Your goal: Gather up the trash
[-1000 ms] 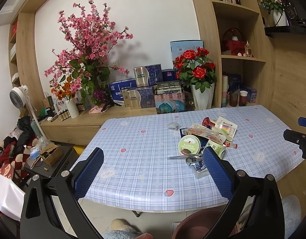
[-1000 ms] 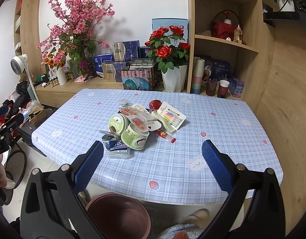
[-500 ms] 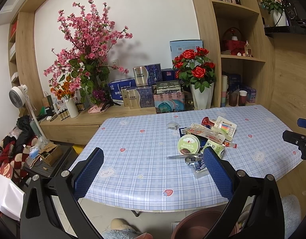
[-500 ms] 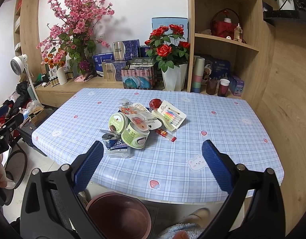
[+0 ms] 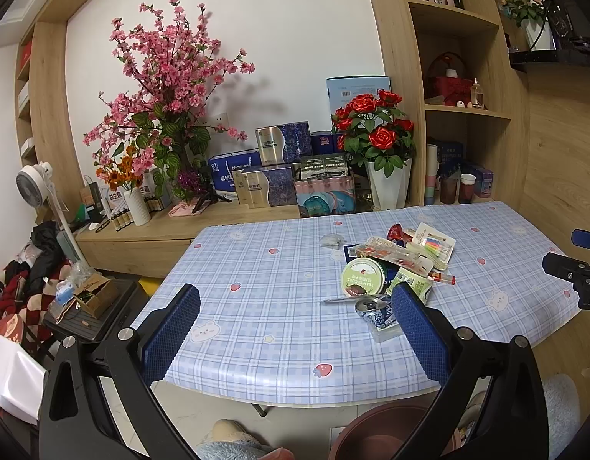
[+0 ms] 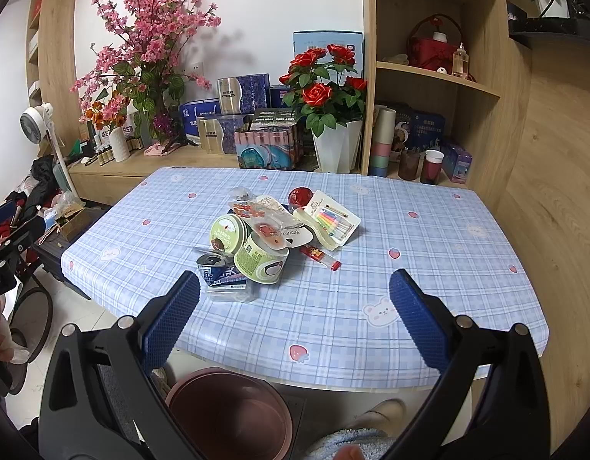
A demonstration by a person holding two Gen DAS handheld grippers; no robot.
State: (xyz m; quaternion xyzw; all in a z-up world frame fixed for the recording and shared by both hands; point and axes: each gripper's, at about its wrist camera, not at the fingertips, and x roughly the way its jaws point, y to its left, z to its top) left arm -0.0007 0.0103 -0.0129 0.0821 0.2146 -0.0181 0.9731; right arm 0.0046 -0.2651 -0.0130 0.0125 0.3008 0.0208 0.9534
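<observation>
A heap of trash lies mid-table on the blue checked cloth: two green paper cups, a crushed can on a clear box, plastic wrappers, a red tube and a candle pack. A brown bin stands on the floor under the table's near edge. My right gripper hovers open over the near edge, nothing between its blue pads. My left gripper is open too, left of the heap, empty. The can sits just beside its right pad.
Behind the table, a low wooden counter carries boxes, pink blossoms and a white vase of red roses. Shelves stand at the back right. A fan, clothes and a cardboard box crowd the floor at left.
Both views have shifted only slightly; the table and trash sit a touch lower and nearer. Neither gripper has opened, shut or taken anything.
</observation>
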